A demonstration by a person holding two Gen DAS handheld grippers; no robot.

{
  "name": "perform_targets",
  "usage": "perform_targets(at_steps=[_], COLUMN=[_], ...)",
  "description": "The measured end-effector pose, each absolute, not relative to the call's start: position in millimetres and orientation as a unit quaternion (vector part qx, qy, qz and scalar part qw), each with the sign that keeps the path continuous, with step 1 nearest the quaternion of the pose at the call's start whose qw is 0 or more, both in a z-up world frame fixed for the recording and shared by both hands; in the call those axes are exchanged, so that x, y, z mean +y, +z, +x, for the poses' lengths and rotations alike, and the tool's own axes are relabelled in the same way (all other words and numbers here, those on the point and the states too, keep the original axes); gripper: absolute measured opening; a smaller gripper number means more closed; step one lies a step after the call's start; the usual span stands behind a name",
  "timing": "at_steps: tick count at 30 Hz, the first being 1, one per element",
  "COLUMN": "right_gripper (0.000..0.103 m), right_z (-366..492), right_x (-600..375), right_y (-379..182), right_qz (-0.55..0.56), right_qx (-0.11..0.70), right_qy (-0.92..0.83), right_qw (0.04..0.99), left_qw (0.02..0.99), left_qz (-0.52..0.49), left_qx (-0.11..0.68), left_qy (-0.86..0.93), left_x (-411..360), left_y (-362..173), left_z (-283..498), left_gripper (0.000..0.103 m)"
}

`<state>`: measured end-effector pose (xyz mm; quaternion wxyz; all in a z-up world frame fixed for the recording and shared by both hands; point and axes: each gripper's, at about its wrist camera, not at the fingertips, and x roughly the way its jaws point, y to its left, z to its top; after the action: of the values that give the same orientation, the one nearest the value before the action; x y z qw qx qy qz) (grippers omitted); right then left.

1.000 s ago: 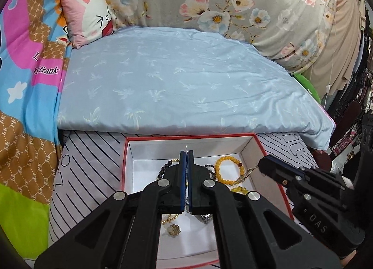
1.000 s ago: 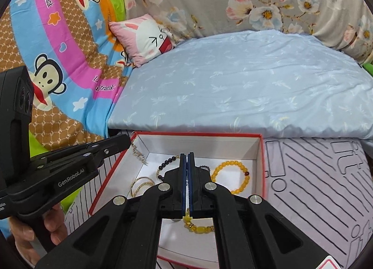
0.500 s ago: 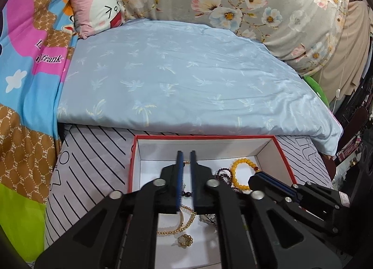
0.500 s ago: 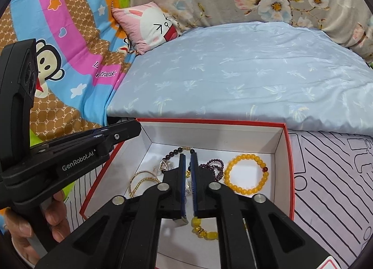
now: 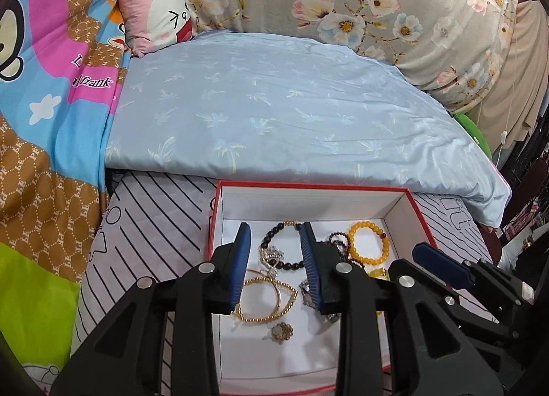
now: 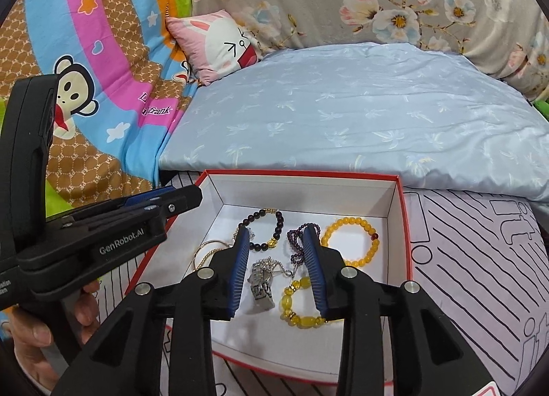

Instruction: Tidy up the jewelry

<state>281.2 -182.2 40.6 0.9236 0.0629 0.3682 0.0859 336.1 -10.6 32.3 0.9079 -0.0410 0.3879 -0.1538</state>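
Note:
A red-rimmed white box (image 5: 308, 186) (image 6: 298, 174) lies on the bed and holds jewelry: a dark bead bracelet (image 5: 274, 234) (image 6: 279, 221), a gold bead bracelet (image 5: 264, 317), an orange bead bracelet (image 5: 369, 260) (image 6: 370, 250), a purple bead string (image 6: 295, 241), a silver watch (image 6: 262, 284), a yellow chunky bracelet (image 6: 298, 306) and a small flower ring (image 5: 281, 332). My left gripper (image 5: 274, 234) is open and empty above the box's left part. My right gripper (image 6: 276, 234) is open and empty above the watch.
The box sits on a striped grey mat (image 5: 154, 217) (image 6: 480, 258). A light blue quilt (image 5: 274, 114) lies behind it, with a pink rabbit pillow (image 5: 154, 15) and floral bedding (image 5: 377, 1). A cartoon blanket (image 6: 103, 53) is to the left.
Both grippers went from shut to open. The left gripper dropped a small chain piece into the box. Both moved a little closer over the box.

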Motion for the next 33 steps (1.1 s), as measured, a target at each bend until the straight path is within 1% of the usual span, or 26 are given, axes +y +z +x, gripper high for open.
perform_targets(at_steps=[9,13,17,26,32,33], right_gripper=[0.033,0.037,0.038,0.045,0.053,0.056], right_z=[257,248,238,216,201,197], right_x=[-181,-182,-181,-182,-181,-180], right_y=[42,43,44,47,50,51], right_qz=[0.064,0.065,0.059,0.064,0.054,0.047], right_qx=[0.371,0.371,0.37,0.368,0.361,0.357], right_qy=[0.078,0.073,0.064,0.035,0.009,-0.001], right_qw=[0.923,0.923,0.925,0.927,0.931,0.933], left_qw=[0.907,0.905,0.904,0.904,0.908,0.908], left_qz=[-0.035,-0.032,-0.03,-0.023,-0.019,-0.017], left_qx=[0.39,0.393,0.395,0.395,0.391,0.39], left_qy=[-0.157,-0.16,-0.163,-0.162,-0.152,-0.15], left_x=[-15,-17,-20,-23,-21,-21], left_y=[33,33,32,31,32,32], left_z=[313,304,292,270,258,255], left_gripper=[0.029,0.029,0.029,0.029,0.029,0.03])
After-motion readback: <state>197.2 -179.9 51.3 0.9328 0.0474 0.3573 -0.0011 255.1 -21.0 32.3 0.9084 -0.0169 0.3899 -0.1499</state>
